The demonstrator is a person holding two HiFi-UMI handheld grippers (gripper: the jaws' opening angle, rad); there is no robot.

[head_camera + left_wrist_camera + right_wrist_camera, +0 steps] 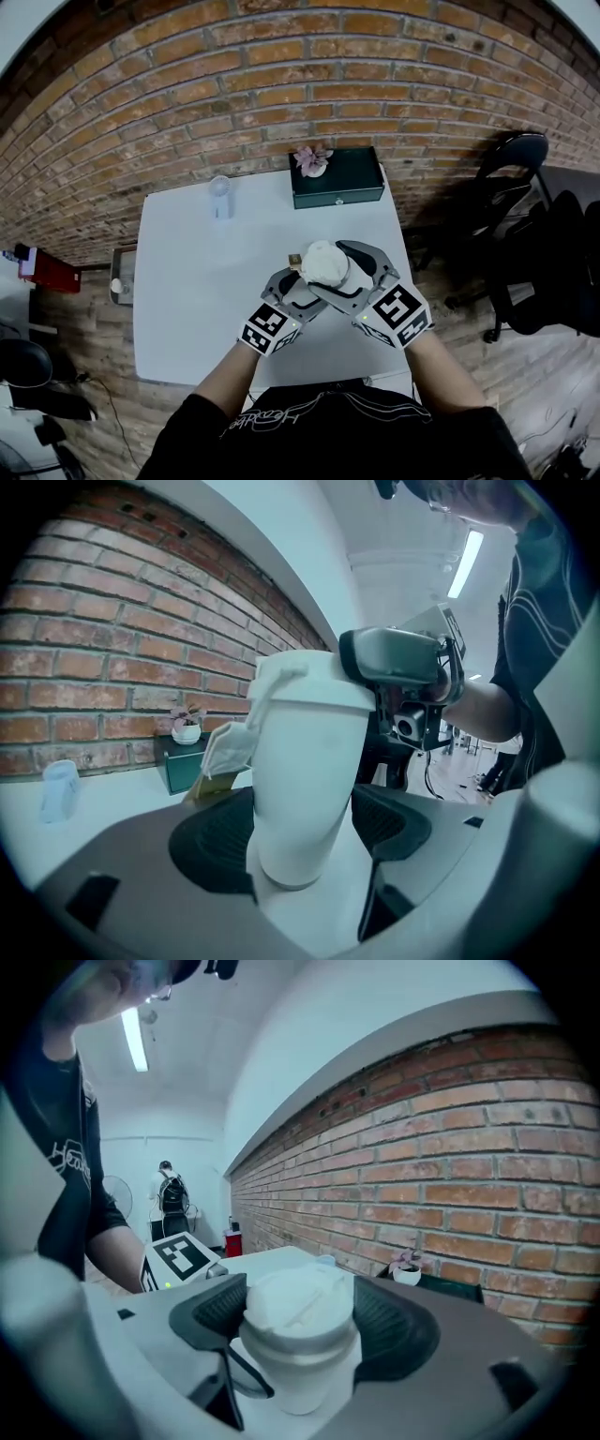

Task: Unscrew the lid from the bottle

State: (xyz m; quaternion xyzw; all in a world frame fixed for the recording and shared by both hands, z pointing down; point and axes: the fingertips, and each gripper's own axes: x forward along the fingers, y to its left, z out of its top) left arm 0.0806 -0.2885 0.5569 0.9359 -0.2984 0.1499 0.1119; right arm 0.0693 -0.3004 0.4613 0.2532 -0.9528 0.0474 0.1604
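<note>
Bottle, white plastic [323,264], sits w/in the near-right part of the white rectangular tabletop [187,300], close to its front edge; open room to the left & behind.

Left gripper view: left gripper [300,822] jaws wide, clamped on bottle body.

Right gripper view: right gripper [300,1309] clamped on white round lid [300,1297], pads touching both sides.

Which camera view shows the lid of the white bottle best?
The right gripper view: the lid fills the centre, its top face plain to see, between the fingers. The head view shows the lid small, from above. The left gripper view shows only its side from below, partly covered.
</note>
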